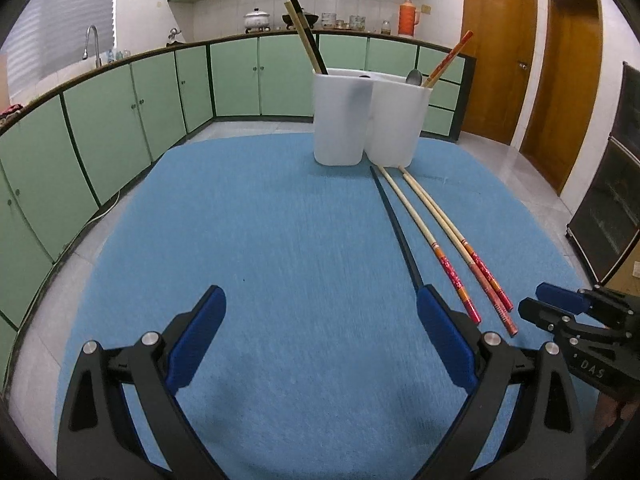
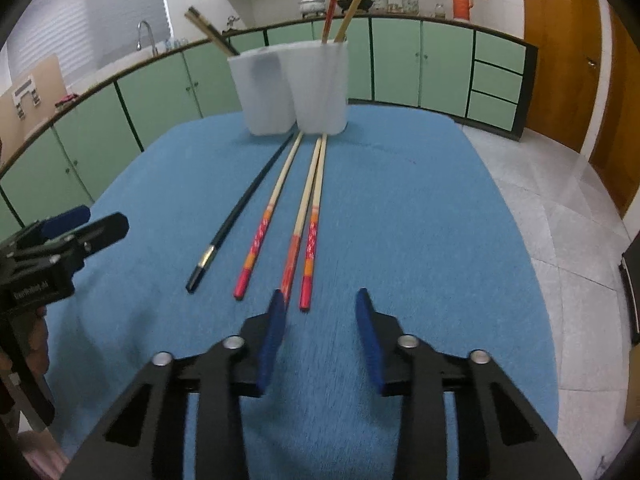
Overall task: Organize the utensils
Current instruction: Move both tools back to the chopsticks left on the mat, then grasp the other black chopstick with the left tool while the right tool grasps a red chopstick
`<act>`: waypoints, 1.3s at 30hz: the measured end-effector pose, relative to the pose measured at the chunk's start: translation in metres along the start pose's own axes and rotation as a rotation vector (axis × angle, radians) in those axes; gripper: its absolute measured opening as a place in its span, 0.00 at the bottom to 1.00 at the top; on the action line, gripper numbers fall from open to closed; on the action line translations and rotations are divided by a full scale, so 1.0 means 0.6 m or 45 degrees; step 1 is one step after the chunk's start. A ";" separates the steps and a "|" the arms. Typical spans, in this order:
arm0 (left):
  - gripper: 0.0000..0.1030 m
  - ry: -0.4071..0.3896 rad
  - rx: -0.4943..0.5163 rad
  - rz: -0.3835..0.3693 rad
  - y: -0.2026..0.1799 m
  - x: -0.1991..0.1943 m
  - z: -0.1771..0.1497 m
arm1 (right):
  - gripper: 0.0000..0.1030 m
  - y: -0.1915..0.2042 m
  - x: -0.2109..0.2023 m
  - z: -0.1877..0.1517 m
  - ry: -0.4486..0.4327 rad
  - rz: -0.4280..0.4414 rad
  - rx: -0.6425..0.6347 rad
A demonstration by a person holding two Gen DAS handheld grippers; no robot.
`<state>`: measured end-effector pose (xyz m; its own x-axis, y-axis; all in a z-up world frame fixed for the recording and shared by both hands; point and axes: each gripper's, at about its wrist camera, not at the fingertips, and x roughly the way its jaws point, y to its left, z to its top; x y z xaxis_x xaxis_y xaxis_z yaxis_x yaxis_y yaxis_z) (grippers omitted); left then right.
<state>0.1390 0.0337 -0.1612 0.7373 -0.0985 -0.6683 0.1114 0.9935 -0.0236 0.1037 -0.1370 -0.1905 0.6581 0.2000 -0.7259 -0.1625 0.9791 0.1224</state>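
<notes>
1. The left gripper (image 1: 320,300) hovers low over the blue mat (image 1: 280,240) that covers the surface, its jaws spread wide with nothing between them. In the right wrist view it shows at the left edge, held by a hand (image 2: 38,320).
2. A black chopstick (image 2: 240,208) lies on the mat as the leftmost of the loose utensils, its thin tip pointing toward the holders. In the left wrist view its thick end is hidden behind the left gripper's right finger (image 1: 444,340).
3. Just right of it lies a red-handled chopstick (image 2: 268,220), apart from the black one at the handle end and converging with it near the holders.
4. Further right, two more red-handled chopsticks (image 2: 312,216) lie side by side, nearly touching along their length.
5. The right gripper (image 2: 320,300) is low over the handle ends of that pair. Its jaws stand partly open and grip nothing; the end of one chopstick lies between the fingertips, the other is at or behind the left fingertip.
6. At the far end of the mat stand two white holders (image 2: 296,88), touching each other. The left one holds a dark and a pale chopstick (image 2: 208,32); the right one holds a red and a pale chopstick (image 2: 340,4) and, in the left wrist view, a spoon (image 1: 414,77).
</notes>
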 end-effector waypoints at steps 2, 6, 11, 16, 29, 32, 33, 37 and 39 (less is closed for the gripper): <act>0.91 0.007 -0.002 -0.002 -0.001 0.002 -0.002 | 0.20 0.001 0.004 -0.002 0.013 0.007 -0.007; 0.91 0.018 -0.002 -0.008 -0.005 0.008 -0.005 | 0.15 0.003 0.014 -0.007 0.039 0.018 -0.016; 0.91 0.028 0.002 -0.018 -0.009 0.013 -0.009 | 0.15 0.004 0.017 -0.006 0.042 0.018 -0.024; 0.91 0.039 0.007 -0.031 -0.016 0.017 -0.012 | 0.15 0.010 0.019 -0.003 0.046 0.016 -0.033; 0.91 0.060 0.028 -0.076 -0.037 0.016 -0.016 | 0.06 0.021 0.025 0.002 0.051 -0.018 -0.064; 0.91 0.072 0.030 -0.093 -0.047 0.019 -0.018 | 0.06 0.013 0.023 0.002 0.048 -0.021 -0.039; 0.90 0.077 0.032 -0.097 -0.051 0.020 -0.019 | 0.06 0.008 0.020 0.001 0.045 -0.027 -0.025; 0.81 0.115 0.055 -0.126 -0.073 0.031 -0.026 | 0.05 -0.010 0.014 -0.004 0.039 -0.030 0.014; 0.74 0.146 0.066 -0.137 -0.083 0.041 -0.030 | 0.05 -0.017 0.011 -0.006 0.036 -0.030 0.029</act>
<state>0.1397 -0.0171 -0.1898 0.6388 -0.1938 -0.7446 0.2221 0.9730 -0.0627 0.1069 -0.1460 -0.1990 0.6406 0.1758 -0.7475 -0.1302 0.9842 0.1199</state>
